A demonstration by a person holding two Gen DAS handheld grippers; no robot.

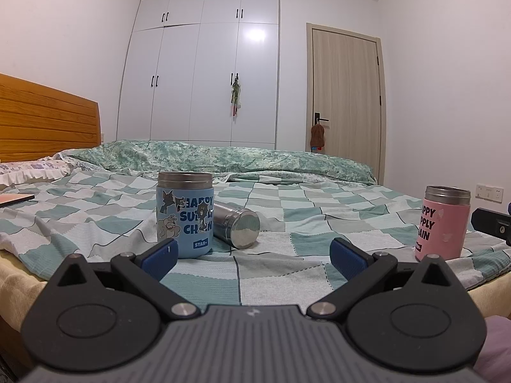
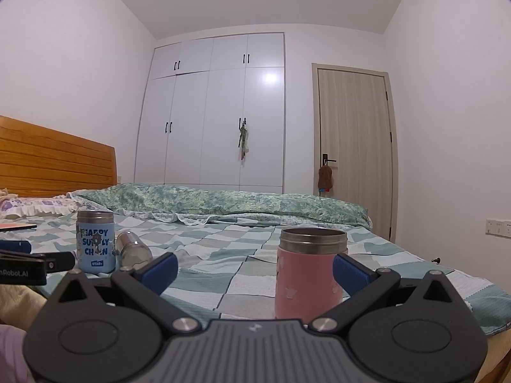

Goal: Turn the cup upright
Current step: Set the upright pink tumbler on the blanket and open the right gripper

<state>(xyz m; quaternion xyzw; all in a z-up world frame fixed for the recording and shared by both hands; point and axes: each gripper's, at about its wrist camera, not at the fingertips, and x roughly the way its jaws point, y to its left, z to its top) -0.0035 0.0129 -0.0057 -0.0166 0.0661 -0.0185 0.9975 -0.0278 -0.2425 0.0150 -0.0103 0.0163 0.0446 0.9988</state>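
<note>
A bare steel cup (image 1: 237, 227) lies on its side on the checkered bed sheet (image 1: 287, 220), its flat end toward me, just right of and behind an upright blue cartoon cup (image 1: 184, 214). An upright pink cup (image 1: 443, 223) stands at the right. My left gripper (image 1: 252, 255) is open and empty, in front of the blue and steel cups. In the right wrist view my right gripper (image 2: 254, 269) is open with the pink cup (image 2: 309, 271) standing between its fingers, close to the right finger. The blue cup (image 2: 95, 242) and the lying steel cup (image 2: 133, 250) sit at the left.
The left gripper's body (image 2: 28, 266) shows at the left edge of the right wrist view. A folded green quilt (image 1: 223, 156) lies across the far side of the bed. A wooden headboard (image 1: 44, 118), a pillow (image 1: 28, 169) and a flat book (image 1: 16, 199) are at the left.
</note>
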